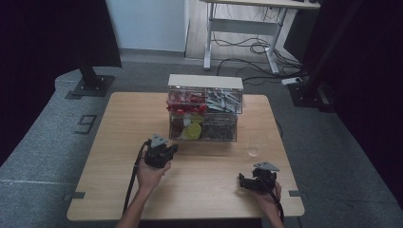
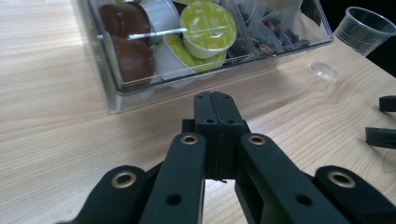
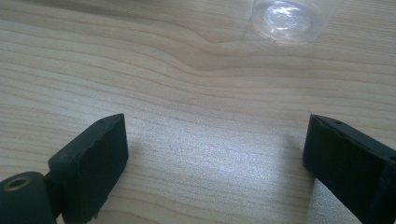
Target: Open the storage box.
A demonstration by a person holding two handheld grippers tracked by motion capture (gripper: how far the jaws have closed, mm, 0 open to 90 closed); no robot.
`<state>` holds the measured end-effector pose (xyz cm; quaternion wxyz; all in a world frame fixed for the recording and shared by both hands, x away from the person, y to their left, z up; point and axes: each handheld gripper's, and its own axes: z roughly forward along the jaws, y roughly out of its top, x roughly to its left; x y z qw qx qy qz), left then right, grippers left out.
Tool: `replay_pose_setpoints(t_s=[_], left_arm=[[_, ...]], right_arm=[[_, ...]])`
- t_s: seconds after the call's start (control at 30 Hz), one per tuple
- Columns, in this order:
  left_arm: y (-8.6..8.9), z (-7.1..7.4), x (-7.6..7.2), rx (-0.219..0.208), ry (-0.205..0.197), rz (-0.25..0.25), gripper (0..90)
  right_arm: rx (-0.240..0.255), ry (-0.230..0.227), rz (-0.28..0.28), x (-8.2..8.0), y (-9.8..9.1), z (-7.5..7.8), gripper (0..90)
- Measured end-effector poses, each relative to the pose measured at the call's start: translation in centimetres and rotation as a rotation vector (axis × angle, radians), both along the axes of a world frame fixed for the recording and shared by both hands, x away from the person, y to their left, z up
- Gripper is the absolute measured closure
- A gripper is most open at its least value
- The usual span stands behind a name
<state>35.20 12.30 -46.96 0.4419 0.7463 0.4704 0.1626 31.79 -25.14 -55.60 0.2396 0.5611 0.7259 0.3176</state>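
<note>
A clear plastic drawer organizer [image 1: 205, 110] stands at the middle of the wooden table [image 1: 119, 142], holding red items, grey sachets, brown and green capsules [image 2: 208, 28] and tea bags. My left gripper [image 1: 172, 148] is shut with nothing between its jaws [image 2: 215, 99], pointing at the lower left drawer [image 2: 140, 84] a short way in front of it. My right gripper [image 1: 241, 181] rests near the table's front right, jaws wide open and empty [image 3: 215, 140]. A small clear plastic cup [image 1: 253, 148] [image 3: 289, 18] [image 2: 363, 29] stands ahead of the right gripper.
A clear round lid or disc [image 2: 323, 71] lies on the table beside the cup. Behind the table stand a monitor stand base [image 1: 90, 85] at left and a desk frame with cables [image 1: 247, 47].
</note>
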Motion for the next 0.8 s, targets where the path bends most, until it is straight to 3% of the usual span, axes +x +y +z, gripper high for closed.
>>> replay_pose_setpoints(t_s=[0.33, 0.8], left_arm=[[-0.5, -0.8, 1.9, -0.036, 0.035, -0.009, 90.0], [-1.5, -2.6, 3.6, -0.001, 0.070, 0.004, 90.0]], right_arm=[[-0.002, -0.002, 0.001, 0.0, 0.0, 0.0, 7.3], [-0.001, -0.001, -0.003, 0.0, 0.0, 0.0, 7.2]])
